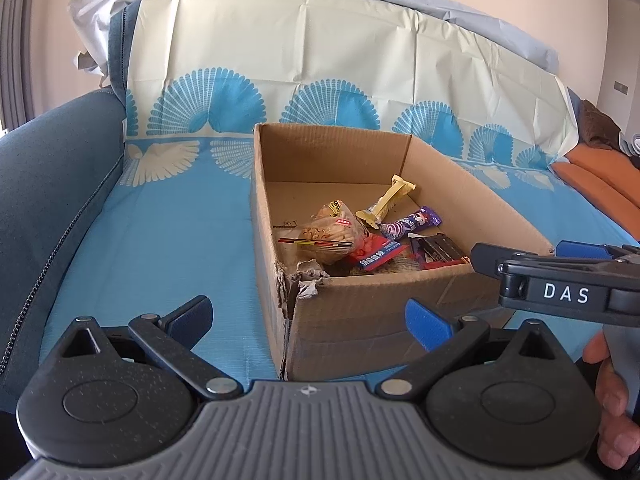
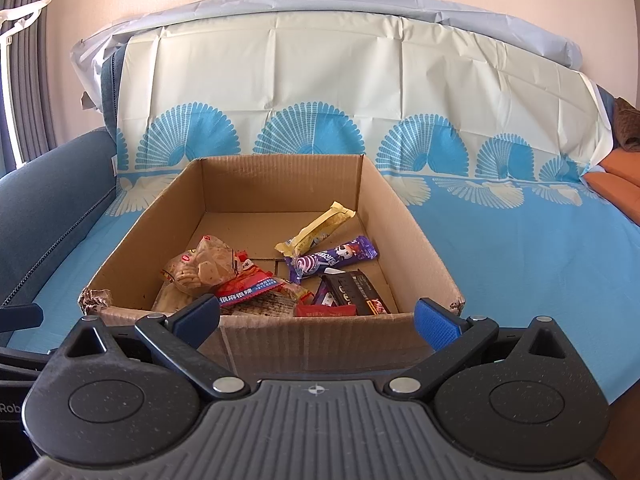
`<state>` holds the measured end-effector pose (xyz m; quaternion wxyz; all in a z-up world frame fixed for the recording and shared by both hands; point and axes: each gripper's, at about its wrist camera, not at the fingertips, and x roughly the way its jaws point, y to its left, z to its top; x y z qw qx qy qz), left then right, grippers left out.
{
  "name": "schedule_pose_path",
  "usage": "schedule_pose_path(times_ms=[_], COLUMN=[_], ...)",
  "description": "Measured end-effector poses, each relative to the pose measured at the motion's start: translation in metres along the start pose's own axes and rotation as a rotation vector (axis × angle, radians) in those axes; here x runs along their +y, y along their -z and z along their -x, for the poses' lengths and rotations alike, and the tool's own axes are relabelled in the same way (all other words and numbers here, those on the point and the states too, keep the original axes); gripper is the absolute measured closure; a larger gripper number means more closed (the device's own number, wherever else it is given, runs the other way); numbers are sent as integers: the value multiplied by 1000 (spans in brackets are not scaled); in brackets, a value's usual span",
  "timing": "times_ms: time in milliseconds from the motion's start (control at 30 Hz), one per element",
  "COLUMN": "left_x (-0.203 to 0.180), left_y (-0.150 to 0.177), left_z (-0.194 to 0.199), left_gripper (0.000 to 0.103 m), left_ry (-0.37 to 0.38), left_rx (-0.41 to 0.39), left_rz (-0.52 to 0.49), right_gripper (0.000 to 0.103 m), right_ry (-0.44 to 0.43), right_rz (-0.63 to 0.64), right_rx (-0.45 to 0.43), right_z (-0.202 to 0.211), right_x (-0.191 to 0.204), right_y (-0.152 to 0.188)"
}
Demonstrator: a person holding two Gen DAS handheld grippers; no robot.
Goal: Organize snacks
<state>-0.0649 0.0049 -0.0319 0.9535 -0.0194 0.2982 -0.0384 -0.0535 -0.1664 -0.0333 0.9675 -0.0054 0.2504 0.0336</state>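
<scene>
**Snacks in the box, both grippers empty**

The cardboard box (image 2: 280, 184) sits on a blue patterned cloth (image 2: 520, 256). Inside, toward its near wall, lie a clear biscuit bag (image 2: 200, 270), a red packet (image 2: 246, 290), a yellow bar (image 2: 318, 228), a purple bar (image 2: 332, 260) and a dark bar (image 2: 356, 292). The left gripper (image 1: 310, 318) and right gripper (image 2: 318, 318) hover before that near wall, jaws spread wide, holding nothing.

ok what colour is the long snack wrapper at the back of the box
Pale yellow wrapper; clearest in the right wrist view.
</scene>
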Motion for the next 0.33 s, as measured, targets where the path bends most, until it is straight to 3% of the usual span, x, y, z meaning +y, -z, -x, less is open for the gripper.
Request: schedule_pose_path(times_ms=[333], left_x=[-1], left_y=[2], left_z=[3], left_gripper=[0], left_ry=[14], left_rx=[-17], left_rz=[-14], right_gripper=[1], right_ry=[-4], right_rz=[-18], right_rx=[-29], right_z=[3], right_x=[-4], right_y=[-3])
